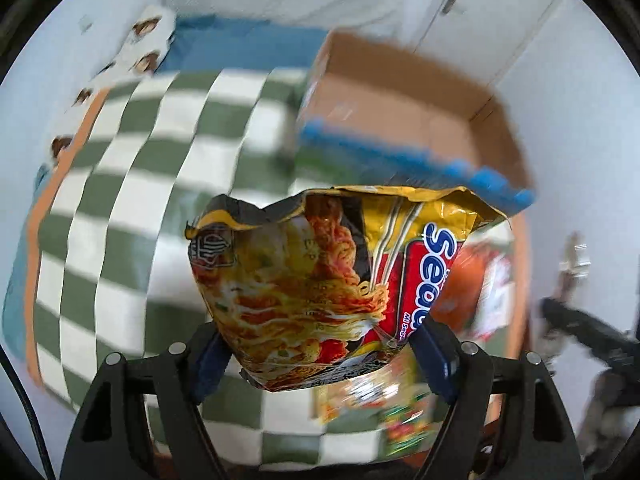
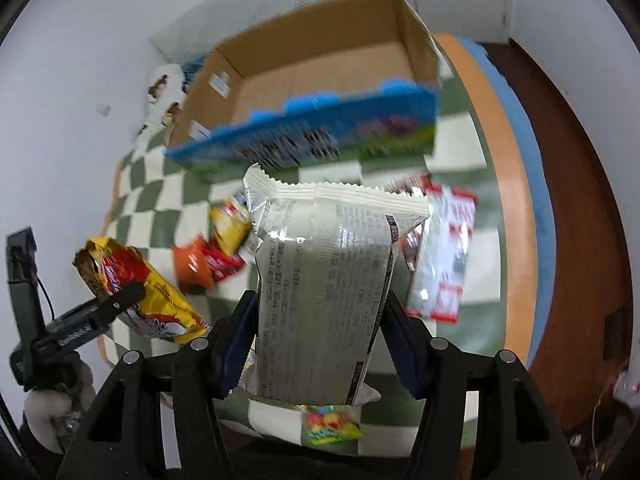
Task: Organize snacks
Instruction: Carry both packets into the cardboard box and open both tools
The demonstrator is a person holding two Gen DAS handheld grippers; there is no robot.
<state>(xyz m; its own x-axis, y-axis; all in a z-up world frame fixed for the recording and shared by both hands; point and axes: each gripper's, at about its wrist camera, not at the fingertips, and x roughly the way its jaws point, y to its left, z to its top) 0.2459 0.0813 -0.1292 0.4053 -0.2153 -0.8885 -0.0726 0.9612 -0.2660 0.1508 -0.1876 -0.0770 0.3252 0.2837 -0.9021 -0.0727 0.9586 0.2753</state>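
Carrying two packets toward the cardboard box (image 2: 320,68) looks like the step in hand: each gripper has a snack lifted clear of the checkered cloth (image 1: 132,168), and the box, open at the top and seemingly bare inside, sits in the upper middle of the right wrist view and the upper right of the left wrist view. The left gripper (image 1: 320,360) is clamped on the lower end of a yellow noodle packet (image 1: 320,280), its fingers (image 1: 210,364) pressed to both sides and spread only as wide as the packet; the same packet shows at lower left of the right wrist view. The right gripper (image 2: 318,344) grips a silver-white packet (image 2: 324,280) with its printed back to the camera, the pads (image 2: 236,344) tight against both edges. Several loose snacks lie on the cloth below the box: an orange packet (image 2: 192,264), a small yellow one (image 2: 230,224), a red-and-white packet (image 2: 444,256) to the right and a candy bag (image 2: 330,426) at bottom centre. My guess is that the next move calls for bringing each packet over the blue front wall (image 2: 320,136) of the box and letting go only once it is above the open inside.
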